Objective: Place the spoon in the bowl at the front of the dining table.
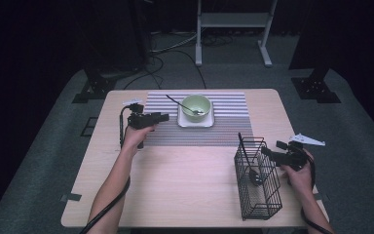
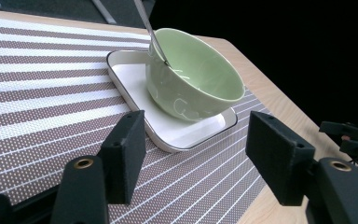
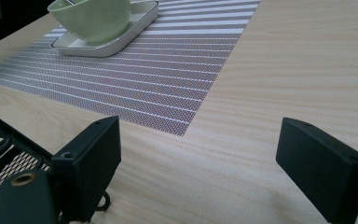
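Note:
A pale green bowl (image 1: 196,106) stands on a white square plate (image 1: 195,122) on a striped placemat (image 1: 229,126), and a spoon (image 1: 177,102) leans in it with its handle to the back left. My left gripper (image 1: 163,117) is level, just left of the plate, pointing at it. In the left gripper view its jaws (image 2: 196,154) are open with nothing between them, short of the bowl (image 2: 196,79) and plate (image 2: 130,77). My right gripper (image 1: 268,152) is at the right of the table by a black wire basket (image 1: 257,195); its jaws (image 3: 200,158) are open over bare wood.
The wire basket holds a dark ladle-like utensil (image 1: 255,178), handle up. Its corner shows at the lower left of the right gripper view (image 3: 0,140). Light wood table (image 1: 185,185) with its edge close behind the placemat. A metal frame (image 1: 233,19) stands on the floor beyond.

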A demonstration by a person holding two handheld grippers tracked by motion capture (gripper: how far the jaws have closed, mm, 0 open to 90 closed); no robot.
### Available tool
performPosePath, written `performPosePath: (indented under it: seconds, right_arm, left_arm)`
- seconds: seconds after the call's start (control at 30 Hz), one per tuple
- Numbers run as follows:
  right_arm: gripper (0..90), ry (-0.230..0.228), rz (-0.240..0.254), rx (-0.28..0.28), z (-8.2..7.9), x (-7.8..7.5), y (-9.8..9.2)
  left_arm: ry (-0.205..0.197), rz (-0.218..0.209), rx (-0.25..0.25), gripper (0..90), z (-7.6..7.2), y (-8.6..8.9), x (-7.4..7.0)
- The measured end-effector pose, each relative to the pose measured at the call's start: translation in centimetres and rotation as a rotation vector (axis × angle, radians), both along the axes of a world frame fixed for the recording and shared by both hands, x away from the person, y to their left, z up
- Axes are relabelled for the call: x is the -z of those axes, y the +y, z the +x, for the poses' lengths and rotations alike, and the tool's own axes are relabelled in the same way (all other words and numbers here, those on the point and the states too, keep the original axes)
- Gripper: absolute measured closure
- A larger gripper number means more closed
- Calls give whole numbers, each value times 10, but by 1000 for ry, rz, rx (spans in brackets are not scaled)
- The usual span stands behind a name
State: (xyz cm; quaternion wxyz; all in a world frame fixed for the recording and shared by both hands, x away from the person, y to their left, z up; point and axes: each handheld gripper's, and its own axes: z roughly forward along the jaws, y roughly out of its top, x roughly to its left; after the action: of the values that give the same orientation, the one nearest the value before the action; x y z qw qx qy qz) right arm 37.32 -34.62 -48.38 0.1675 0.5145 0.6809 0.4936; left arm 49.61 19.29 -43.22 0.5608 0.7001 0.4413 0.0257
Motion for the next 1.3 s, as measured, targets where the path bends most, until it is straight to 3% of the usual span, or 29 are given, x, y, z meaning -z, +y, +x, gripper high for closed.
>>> performPosePath:
  seconds: [0.1, 0.37, 0.8, 1.3]
  right_arm:
    - [129, 0, -2, 1, 0, 0, 0]
    - [129, -2, -5, 1, -1, 0, 0]
    - [129, -1, -4, 4, -1, 0, -1]
    - [129, 2, -5, 4, -2, 0, 0]
  left_arm:
    - [1, -10, -3, 298, -4, -1, 1]
    - [3, -15, 34, 261, -15, -9, 6]
    - [-17, 27, 70, 155, -30, -19, 2]
    - [-25, 58, 142, 154, -47, -27, 0]
